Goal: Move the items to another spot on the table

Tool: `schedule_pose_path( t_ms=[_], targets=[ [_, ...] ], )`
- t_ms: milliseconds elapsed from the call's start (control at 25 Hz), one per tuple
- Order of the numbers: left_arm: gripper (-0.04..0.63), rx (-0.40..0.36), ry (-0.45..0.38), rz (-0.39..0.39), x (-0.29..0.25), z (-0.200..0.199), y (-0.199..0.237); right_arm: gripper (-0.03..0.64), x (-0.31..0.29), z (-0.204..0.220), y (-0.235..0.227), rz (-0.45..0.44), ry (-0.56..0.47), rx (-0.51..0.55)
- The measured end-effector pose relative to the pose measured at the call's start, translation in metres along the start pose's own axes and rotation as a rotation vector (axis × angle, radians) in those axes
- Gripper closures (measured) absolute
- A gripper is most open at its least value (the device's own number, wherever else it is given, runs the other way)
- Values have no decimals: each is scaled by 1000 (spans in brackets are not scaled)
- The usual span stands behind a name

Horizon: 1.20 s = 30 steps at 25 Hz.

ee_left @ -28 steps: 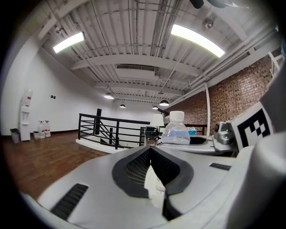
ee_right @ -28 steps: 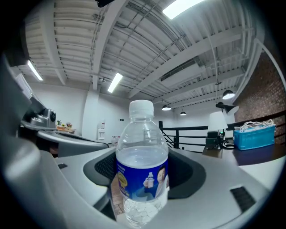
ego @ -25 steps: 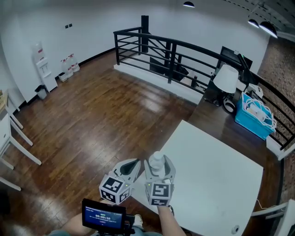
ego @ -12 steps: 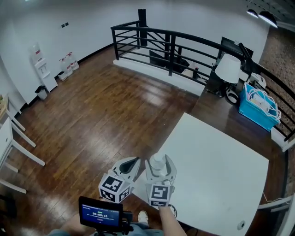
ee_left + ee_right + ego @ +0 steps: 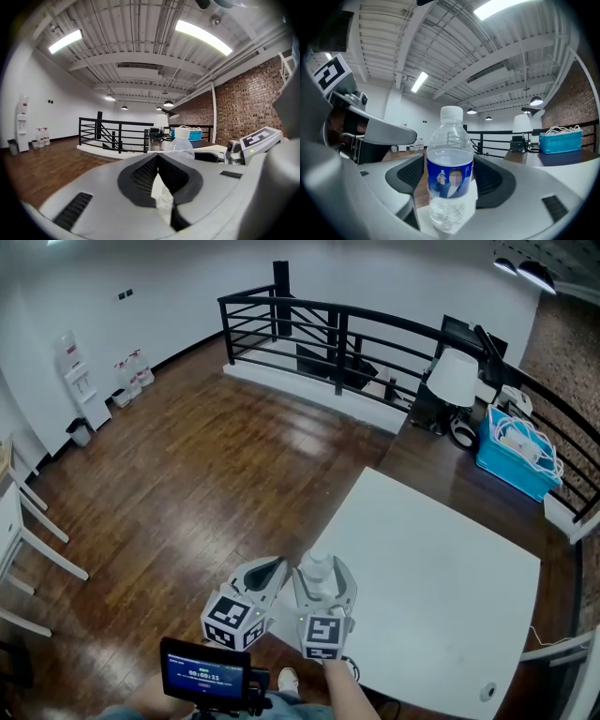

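Observation:
A clear water bottle (image 5: pixel 450 183) with a white cap and blue label stands upright on the near corner of the white table (image 5: pixel 441 587). My right gripper (image 5: pixel 321 577) has one jaw on each side of it. Its jaws have just been opening, and the pads stand just off the bottle's sides. My left gripper (image 5: pixel 274 568) hangs shut and empty just left of the bottle, over the table's edge. In the left gripper view the bottle (image 5: pixel 180 143) shows beyond the closed fingertips.
Wooden floor lies left of the table edge. A black railing (image 5: pixel 328 334) runs across the back. A dark desk carries a white lamp (image 5: pixel 453 376) and a blue basket (image 5: pixel 516 460). A small screen (image 5: pixel 208 676) sits under my hands.
The head view has shifted slightly. The right jaws look a little wider around the bottle. The left gripper has kept its place.

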State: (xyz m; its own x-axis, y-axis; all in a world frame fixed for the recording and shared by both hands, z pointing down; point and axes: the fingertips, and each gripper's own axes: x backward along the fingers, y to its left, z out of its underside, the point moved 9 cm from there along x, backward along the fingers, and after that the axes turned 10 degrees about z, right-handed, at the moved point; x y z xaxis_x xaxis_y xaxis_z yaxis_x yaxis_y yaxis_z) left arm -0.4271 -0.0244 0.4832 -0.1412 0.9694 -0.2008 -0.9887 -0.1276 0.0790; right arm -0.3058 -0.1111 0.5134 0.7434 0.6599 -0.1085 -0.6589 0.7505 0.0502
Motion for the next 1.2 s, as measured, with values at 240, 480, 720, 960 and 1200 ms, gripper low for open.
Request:
schedule_pose_path(
  t_ms=[240, 480, 720, 960, 1200],
  targets=[
    [584, -2, 2, -3, 1, -2, -7, 281, 2, 1, -3, -8, -8, 10],
    [584, 0, 0, -5, 3, -4, -18, 281, 14, -1, -12, 1, -22, 5],
    [584, -5, -7, 24, -2, -4, -41, 282, 36, -12, -24, -7, -30, 15],
    [584, -19, -16, 71, -18, -7, -76, 304, 69, -26, -48, -6, -21, 15],
    [584, -5, -17, 118, -37, -33, -119, 322, 95, -36, -85, 25, -39, 37]
  ],
)
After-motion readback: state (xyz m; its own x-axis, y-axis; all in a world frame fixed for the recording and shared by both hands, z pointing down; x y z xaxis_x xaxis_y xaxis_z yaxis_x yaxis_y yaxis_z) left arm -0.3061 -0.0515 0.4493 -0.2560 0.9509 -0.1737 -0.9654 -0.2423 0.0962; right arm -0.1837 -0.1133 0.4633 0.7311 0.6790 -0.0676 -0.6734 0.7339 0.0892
